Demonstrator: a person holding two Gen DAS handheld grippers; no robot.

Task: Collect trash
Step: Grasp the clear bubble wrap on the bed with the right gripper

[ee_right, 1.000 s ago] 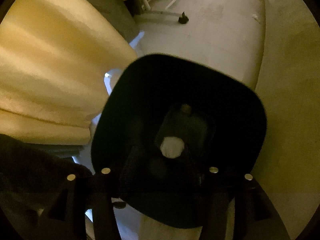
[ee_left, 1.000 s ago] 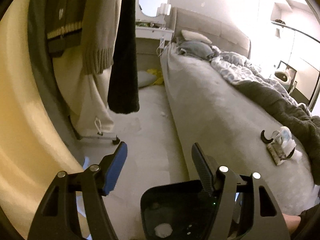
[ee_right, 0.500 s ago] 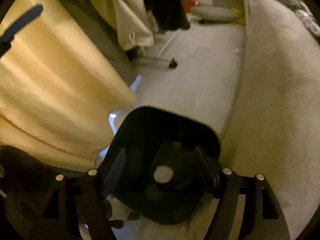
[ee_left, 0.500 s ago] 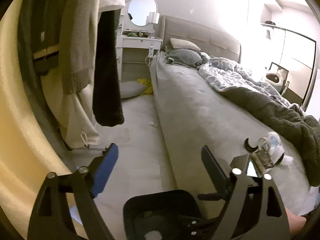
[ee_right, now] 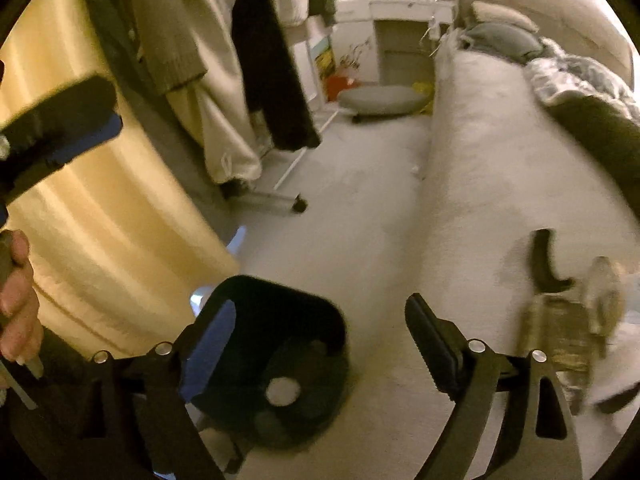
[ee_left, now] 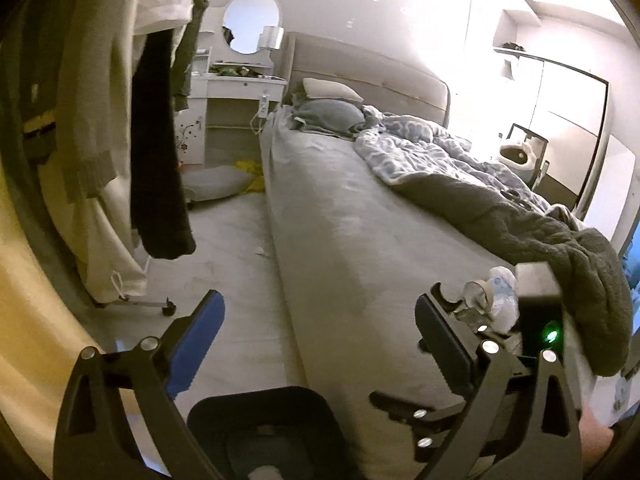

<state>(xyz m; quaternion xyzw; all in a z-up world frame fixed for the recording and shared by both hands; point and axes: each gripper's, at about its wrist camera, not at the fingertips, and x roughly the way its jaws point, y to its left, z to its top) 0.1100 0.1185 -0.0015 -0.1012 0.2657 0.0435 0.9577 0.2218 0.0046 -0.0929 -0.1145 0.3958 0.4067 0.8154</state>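
1. The left gripper [ee_left: 318, 334] is hanging wide open, its jaws having just been opening, nothing between them.
2. A black bin [ee_left: 264, 420] is sitting below, beside the bed [ee_left: 360, 220].

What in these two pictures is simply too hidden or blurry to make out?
- Pile of items on the bed: right wrist view, smeared by motion blur; what they are is unclear.
- Same pile: left wrist view, partly hidden behind the right gripper.
- Black bin: left wrist view, cut off by the bottom edge.
- Dresser-top clutter: too small.
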